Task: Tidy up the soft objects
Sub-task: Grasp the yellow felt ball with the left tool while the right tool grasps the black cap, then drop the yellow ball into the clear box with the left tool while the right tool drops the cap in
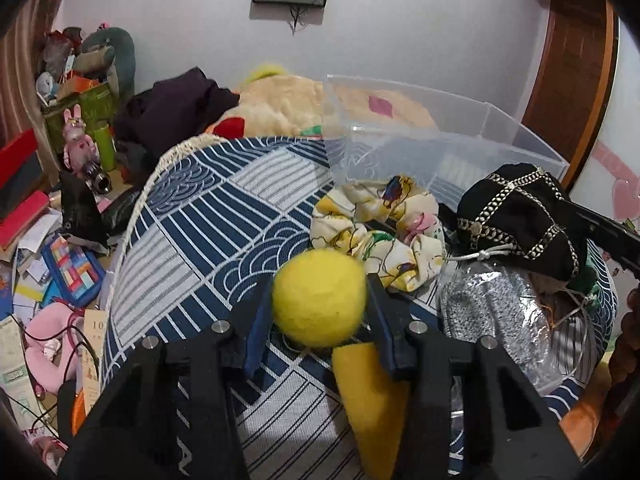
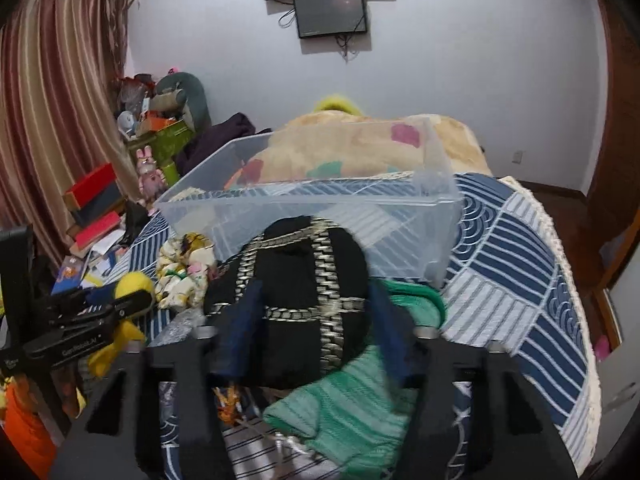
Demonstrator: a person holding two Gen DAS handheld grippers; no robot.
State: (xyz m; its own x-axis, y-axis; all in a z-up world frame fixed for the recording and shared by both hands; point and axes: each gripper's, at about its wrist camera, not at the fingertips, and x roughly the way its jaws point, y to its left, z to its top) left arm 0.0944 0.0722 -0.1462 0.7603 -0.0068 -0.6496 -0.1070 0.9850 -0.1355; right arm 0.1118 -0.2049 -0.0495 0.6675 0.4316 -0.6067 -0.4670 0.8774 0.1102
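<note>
My left gripper (image 1: 320,304) is shut on the round head of a yellow felt toy (image 1: 320,298), whose yellow body hangs below; both show at the left of the right wrist view (image 2: 132,284). My right gripper (image 2: 316,304) is shut on a black cap with gold braid (image 2: 296,276), held just in front of the clear plastic bin (image 2: 304,204). In the left wrist view the cap (image 1: 516,216) sits at the right, beside the bin (image 1: 440,140). A floral scrunchie (image 1: 376,228) lies on the blue patterned cover before the bin.
A green knit cloth (image 2: 360,396) lies under the cap. A grey item in a clear bag (image 1: 492,316) lies right of the yellow toy. A cream blanket (image 2: 360,148) lies behind the bin. Books, boxes and plush toys (image 1: 52,260) clutter the floor at left.
</note>
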